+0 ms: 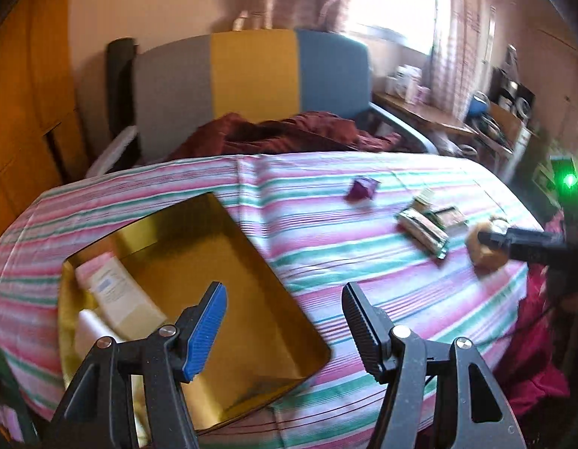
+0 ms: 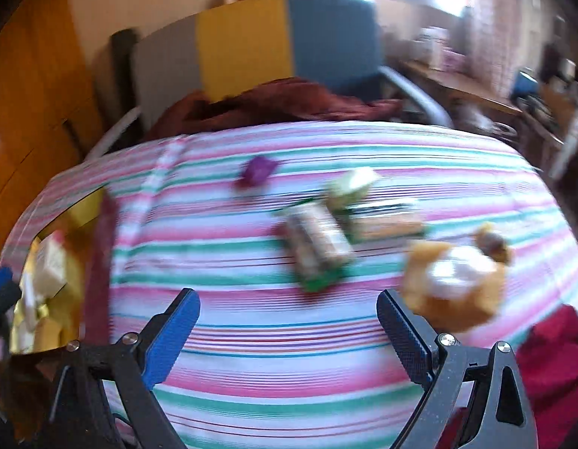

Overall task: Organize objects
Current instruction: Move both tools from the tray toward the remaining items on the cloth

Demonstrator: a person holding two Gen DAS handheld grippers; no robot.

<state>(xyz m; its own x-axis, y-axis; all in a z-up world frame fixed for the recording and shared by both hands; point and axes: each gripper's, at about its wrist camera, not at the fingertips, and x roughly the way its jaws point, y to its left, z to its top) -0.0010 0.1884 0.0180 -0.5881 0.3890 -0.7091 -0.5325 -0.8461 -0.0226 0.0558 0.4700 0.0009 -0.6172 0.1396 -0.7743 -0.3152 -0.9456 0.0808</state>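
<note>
Packets (image 1: 425,230), a purple wrapper (image 1: 360,189) and a plush toy (image 2: 457,277) are scattered on the striped counter (image 1: 307,224), right of a gold box (image 1: 229,299). Both hand-held grippers, left (image 1: 285,321) and right (image 2: 289,333), are held wide and empty.

Open tongs above a striped counter with scattered things

The right tongs (image 2: 287,331) stood open, nothing between their blue pads, over the pink, green and white striped cloth of the counter (image 2: 274,355). A blurred tan plush toy (image 2: 457,280) lay just beyond the right pad, green-edged packets (image 2: 318,250) sat near the middle, a small purple wrapper (image 2: 256,173) lay farther back, and a shiny gold tray (image 2: 73,209) sat at the left.
</note>
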